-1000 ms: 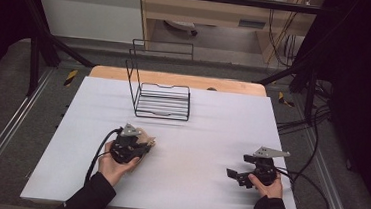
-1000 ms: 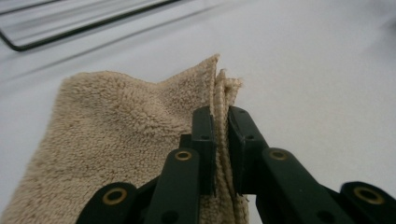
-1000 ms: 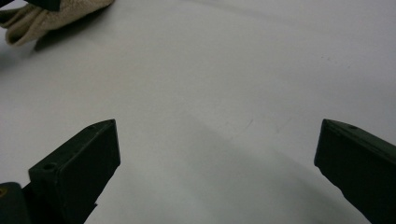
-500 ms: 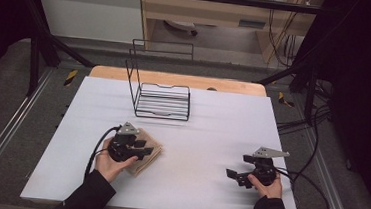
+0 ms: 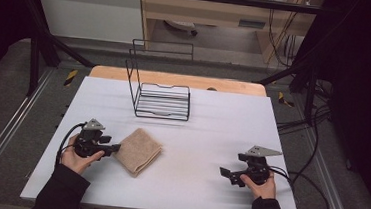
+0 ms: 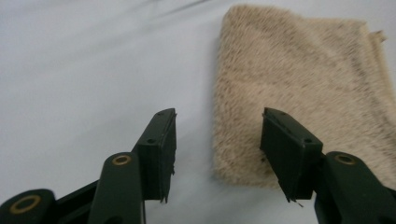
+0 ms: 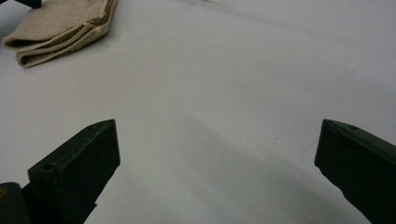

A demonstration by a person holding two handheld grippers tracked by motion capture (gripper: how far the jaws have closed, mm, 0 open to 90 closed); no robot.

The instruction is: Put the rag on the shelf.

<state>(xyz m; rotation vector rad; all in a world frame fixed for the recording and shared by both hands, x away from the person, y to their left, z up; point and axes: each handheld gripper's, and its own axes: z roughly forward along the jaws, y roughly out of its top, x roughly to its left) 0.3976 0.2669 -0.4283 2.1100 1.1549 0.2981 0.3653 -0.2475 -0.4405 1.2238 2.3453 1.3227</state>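
Folded towel (image 5: 138, 151) lies flat just beyond the left gripper (image 5: 115, 148), apparently clear of it; jaws have just been opening, half-spread, empty. Right gripper (image 5: 224, 175) wide, empty.

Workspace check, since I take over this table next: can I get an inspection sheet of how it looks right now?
Surface: white table, no marks seen; wooden strip along its far edge.
Job's things: folded tan towel lying flat, left of centre.
Clutter: black wire rack standing at the far middle, nothing in it.
Grippers: left gripper beside the towel's left edge, fingers just opened, nothing pressed between them; right gripper open over bare table, apart from the towel.
Cables: one trails from each gripper; the right one loops off the table's right edge.
Surroundings: dark frame posts, grey floor, loose wires at right.
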